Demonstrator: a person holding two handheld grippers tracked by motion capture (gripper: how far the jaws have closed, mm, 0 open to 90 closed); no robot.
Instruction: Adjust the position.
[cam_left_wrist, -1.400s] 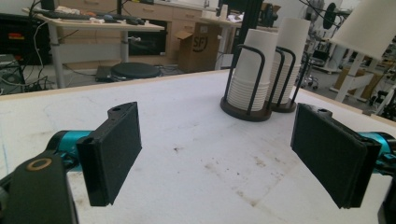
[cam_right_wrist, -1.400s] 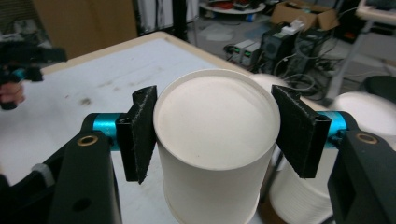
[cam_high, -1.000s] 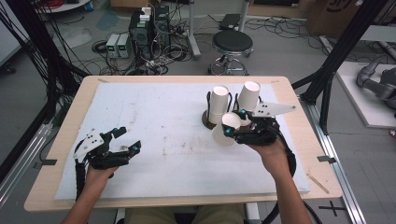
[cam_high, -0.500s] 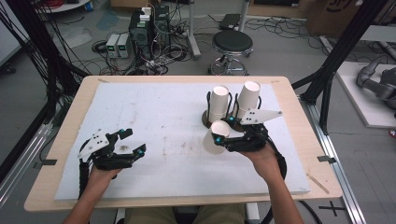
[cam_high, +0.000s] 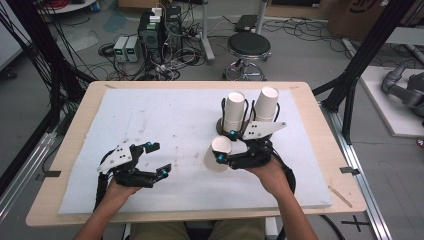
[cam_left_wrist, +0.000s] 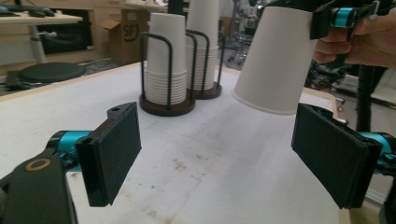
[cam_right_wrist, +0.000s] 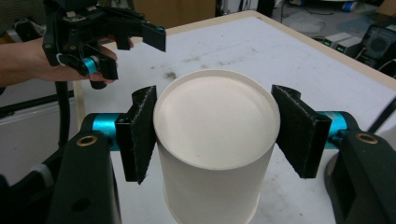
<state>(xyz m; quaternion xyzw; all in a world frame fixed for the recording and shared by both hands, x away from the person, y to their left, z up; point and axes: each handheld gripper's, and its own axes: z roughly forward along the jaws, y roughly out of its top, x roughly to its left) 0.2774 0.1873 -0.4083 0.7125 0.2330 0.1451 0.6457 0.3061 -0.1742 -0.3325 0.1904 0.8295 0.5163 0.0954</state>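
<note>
Paper cup (cam_right_wrist: 212, 140) upside down, clamped by right gripper (cam_high: 226, 146) fingers, frame centre.
Left gripper (cam_high: 155, 159) fingers wide; left gripper view shows stacked cups (cam_left_wrist: 167, 60) in holder (cam_left_wrist: 167, 103).

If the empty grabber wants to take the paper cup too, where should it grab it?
Probably the wide rim end of the paper cup. It hangs upside down, free below the right gripper, which pinches its base. The open left gripper could come from the side, jaws across the round wall.

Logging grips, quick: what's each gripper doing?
Left gripper: open, empty.
Right gripper: shut on a paper cup.
</note>
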